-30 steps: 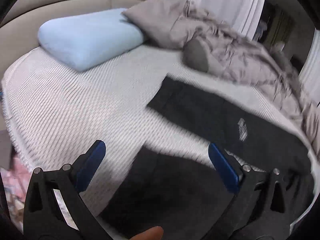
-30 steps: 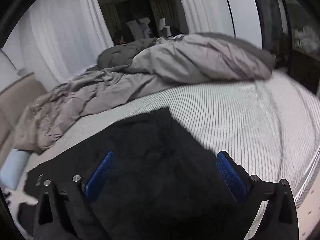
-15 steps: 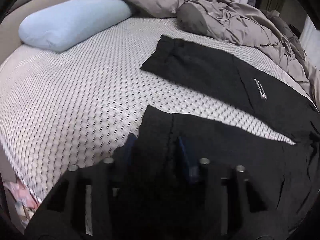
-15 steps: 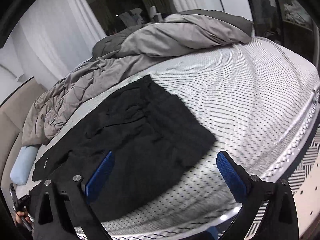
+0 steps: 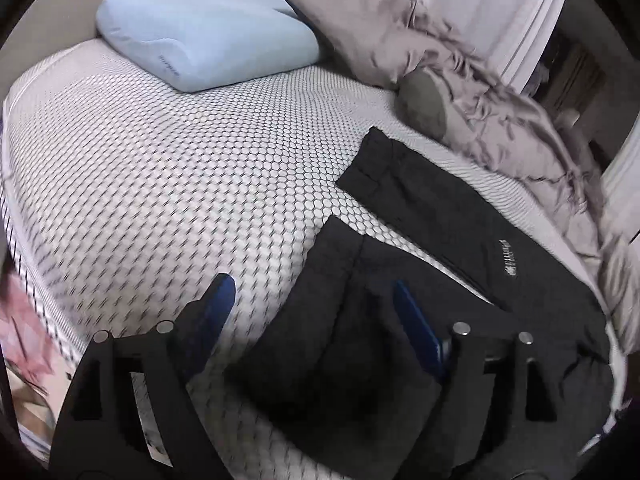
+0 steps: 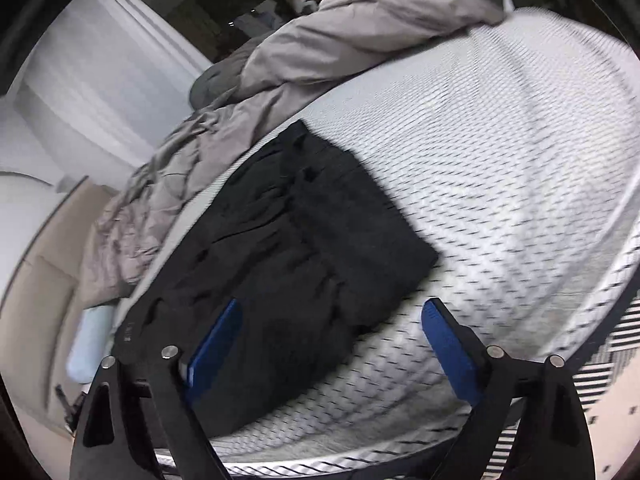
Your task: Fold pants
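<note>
In the left wrist view, a light blue pillow (image 5: pixel 208 36) lies at about eleven o'clock on the bed (image 5: pixel 140 184), whose cover has a honeycomb print. The left tool (image 5: pixel 312 308) sits at six o'clock, its jaws opening; the near leg hem of the black pants (image 5: pixel 460 272) lies between the blue pads (image 5: pixel 416 328), which do not press on it. The pants spread from five toward two o'clock, both legs flat and slightly apart, with a small white logo on the far leg. A crumpled grey duvet (image 5: pixel 480 92) fills one to three o'clock, just beside the far leg.

In the right wrist view, the duvet (image 6: pixel 320 52) runs from nine up to twelve o'clock. The pants (image 6: pixel 304 248) lie at centre, waistband toward four o'clock, gathered in wrinkles. The right tool (image 6: pixel 332 332) hovers at six o'clock, spread wide but closing, with the near edge of the pants between its pads (image 6: pixel 216 340), not pinched. The bed (image 6: pixel 500 152) stretches to three o'clock.
</note>
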Motion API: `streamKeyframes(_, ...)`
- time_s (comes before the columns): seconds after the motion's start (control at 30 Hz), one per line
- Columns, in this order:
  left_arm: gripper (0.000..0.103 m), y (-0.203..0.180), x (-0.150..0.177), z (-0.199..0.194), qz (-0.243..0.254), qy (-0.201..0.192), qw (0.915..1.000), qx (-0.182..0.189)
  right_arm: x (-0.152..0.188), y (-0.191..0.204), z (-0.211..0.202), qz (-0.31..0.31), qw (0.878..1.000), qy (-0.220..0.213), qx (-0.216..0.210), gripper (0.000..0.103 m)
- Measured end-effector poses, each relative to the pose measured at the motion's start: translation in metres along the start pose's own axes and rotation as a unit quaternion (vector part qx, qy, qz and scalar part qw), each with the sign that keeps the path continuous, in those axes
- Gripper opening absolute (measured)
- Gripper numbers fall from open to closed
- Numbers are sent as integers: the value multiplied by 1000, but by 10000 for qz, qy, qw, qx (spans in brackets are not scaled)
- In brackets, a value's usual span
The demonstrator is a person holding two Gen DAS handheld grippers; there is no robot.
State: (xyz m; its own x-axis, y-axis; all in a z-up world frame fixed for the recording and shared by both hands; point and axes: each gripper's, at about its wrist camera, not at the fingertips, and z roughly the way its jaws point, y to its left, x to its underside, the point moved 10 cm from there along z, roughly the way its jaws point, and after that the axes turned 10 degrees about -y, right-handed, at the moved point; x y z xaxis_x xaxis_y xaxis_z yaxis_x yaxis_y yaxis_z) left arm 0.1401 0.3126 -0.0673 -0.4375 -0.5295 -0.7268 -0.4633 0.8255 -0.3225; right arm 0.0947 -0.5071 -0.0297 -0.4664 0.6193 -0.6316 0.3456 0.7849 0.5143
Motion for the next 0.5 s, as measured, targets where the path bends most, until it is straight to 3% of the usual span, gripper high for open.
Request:
streamKeyframes(0.1,79,12,6,-13,-106,26,9999,-52,0,-1,19,277,9995,33,-137,78)
streamKeyframes(0.17,79,19,14,-25,-142,62,9999,-51,-2,-8,29,582,9983,35,-91,56)
streamKeyframes(0.2,79,22,17,-30,-168,64,9998,-12,-2,-11,29,632,9980,28,17,31)
streamKeyframes(0.23,79,24,21,-37,-198,65,9998,18,-3,-11,28,639,9979,10,46,20)
streamKeyframes(0.33,79,33,29,-50,-336,64,9994,-38,-3,-12,8,445,9986,-211,174,17)
streamKeyframes(0.5,78,34,46,-59,-655,314,9968,340,6,-12,8,382,9988,-68,302,19)
